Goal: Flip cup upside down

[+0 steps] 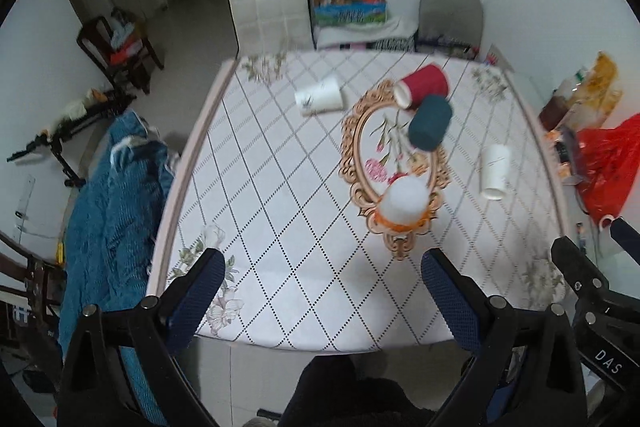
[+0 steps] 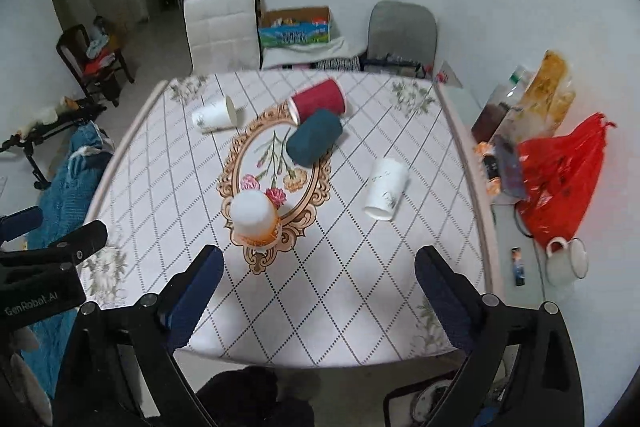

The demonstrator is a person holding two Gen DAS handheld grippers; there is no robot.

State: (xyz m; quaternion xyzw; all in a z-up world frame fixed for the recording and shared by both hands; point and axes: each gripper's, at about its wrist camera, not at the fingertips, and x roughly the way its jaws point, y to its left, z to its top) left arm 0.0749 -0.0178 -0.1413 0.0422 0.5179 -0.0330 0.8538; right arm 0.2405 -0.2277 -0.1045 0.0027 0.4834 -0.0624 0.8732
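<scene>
Hovering above the near table edge: both grippers pitched steeply down, neither touching anything. Left gripper jaws spread wide, nothing between them. Right gripper same, spread wide and empty. Each shows up at the edge of the other's view.

Cup sits upside down, white base up, orange band at the rim, on the near end of the ornate oval motif printed on the tablecloth. It stands free, well ahead of both grippers.

Readable text: "DAS" on the right gripper's body in the left wrist view, "GenRobot.AI" on the left gripper's body in the right wrist view.

Table has a white diamond-grid cloth with floral corners. Four other cups lie on their sides: red cup touching teal cup, white cup far left, white cup right. White chair and grey chair at the far side, red plastic bag and enamel mug on the right, blue blanket left.
</scene>
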